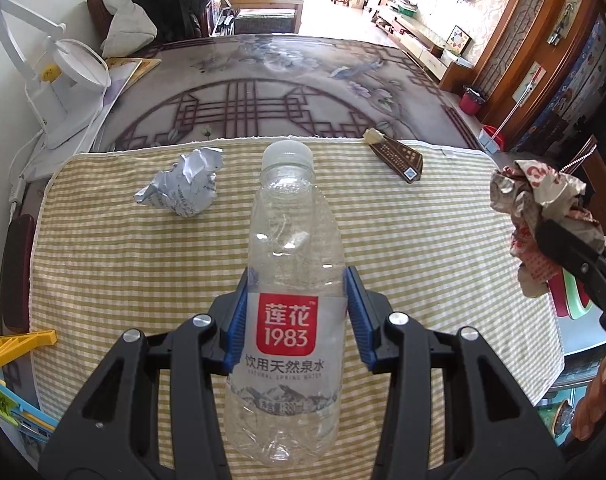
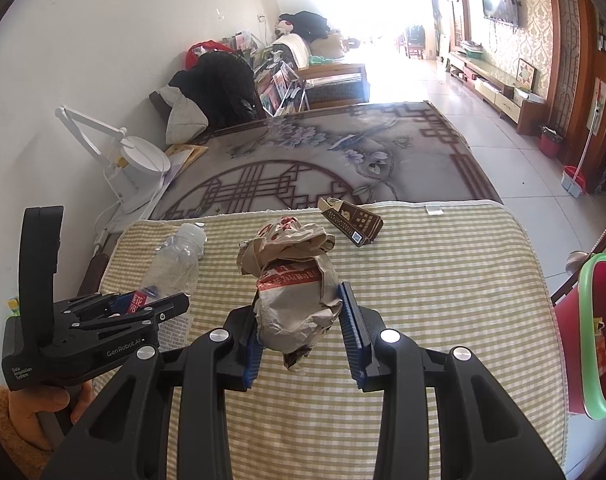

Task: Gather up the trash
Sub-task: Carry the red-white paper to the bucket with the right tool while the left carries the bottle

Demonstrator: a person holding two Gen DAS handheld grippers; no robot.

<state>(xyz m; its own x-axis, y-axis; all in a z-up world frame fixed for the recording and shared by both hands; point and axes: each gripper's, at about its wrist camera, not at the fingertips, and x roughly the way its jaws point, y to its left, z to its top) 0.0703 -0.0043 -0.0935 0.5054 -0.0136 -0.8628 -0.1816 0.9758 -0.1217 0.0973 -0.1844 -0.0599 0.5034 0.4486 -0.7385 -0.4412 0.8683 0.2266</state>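
Both tools loaded, both held above the yellow-and-white checked cloth (image 1: pixel 383 240) that covers the near end of the tabletop (image 1: pixel 303 92). Left tool (image 1: pixel 296 320): jaws partly closed, blue ribbed pads pressing either side of a clear plastic water bottle with a white cap and a red square label (image 1: pixel 291 280); grip sits at label height, cap end pointing away from the camera, base toward it. In the right wrist view the same bottle (image 2: pixel 175 268) shows slanting out of the left tool (image 2: pixel 143 304), with a hand (image 2: pixel 55 400) on the tool's handle below. Right tool (image 2: pixel 299 316): jaws partly closed on a crumpled wad of brown paper with red print (image 2: pixel 295 292); the wad bulges above the pads and a ragged tail hangs below them. Left wrist view shows that wad (image 1: pixel 539 208) at far right, clamped in the right tool (image 1: pixel 559 240). Still lying on the cloth: a crumpled ball of white printed paper (image 1: pixel 183 188) at far left, and a flattened dark brown carton with a torn open end (image 1: pixel 399 156) near the far edge. A red bin with a pale green rim (image 2: pixel 591 336) stands off the right side of the tabletop. White folding desk lamp (image 1: pixel 67 80) at the tabletop's left rear.
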